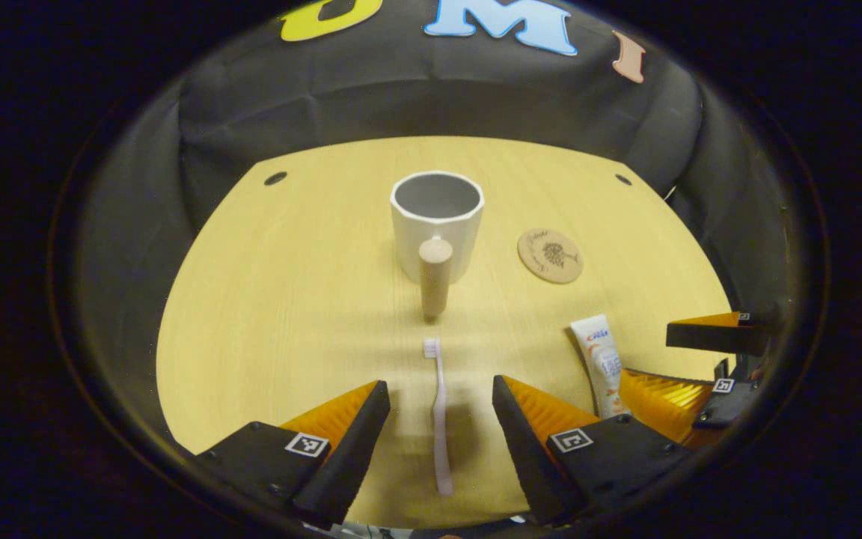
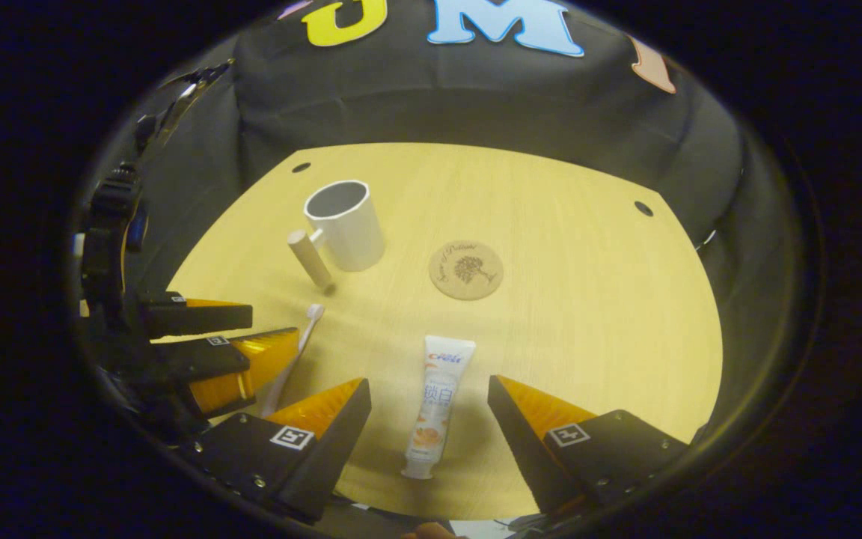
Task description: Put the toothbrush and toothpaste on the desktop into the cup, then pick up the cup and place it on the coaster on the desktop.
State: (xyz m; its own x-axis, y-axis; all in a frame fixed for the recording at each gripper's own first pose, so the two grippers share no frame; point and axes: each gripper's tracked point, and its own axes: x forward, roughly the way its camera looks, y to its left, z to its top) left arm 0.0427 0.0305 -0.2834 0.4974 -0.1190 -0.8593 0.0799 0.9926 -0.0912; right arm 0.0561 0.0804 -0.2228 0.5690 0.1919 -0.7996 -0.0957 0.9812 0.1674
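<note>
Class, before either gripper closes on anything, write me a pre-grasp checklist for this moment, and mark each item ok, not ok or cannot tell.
1. Left gripper open, straddling the toothbrush: ok.
2. Right gripper open, straddling the toothpaste: ok.
3. Fingers low enough to pinch: cannot tell.
4. Cup upright, mouth open and empty: ok.
5. Coaster bare, apart from the cup: ok.
6. The two grippers clear of each other: ok, though close.
</note>
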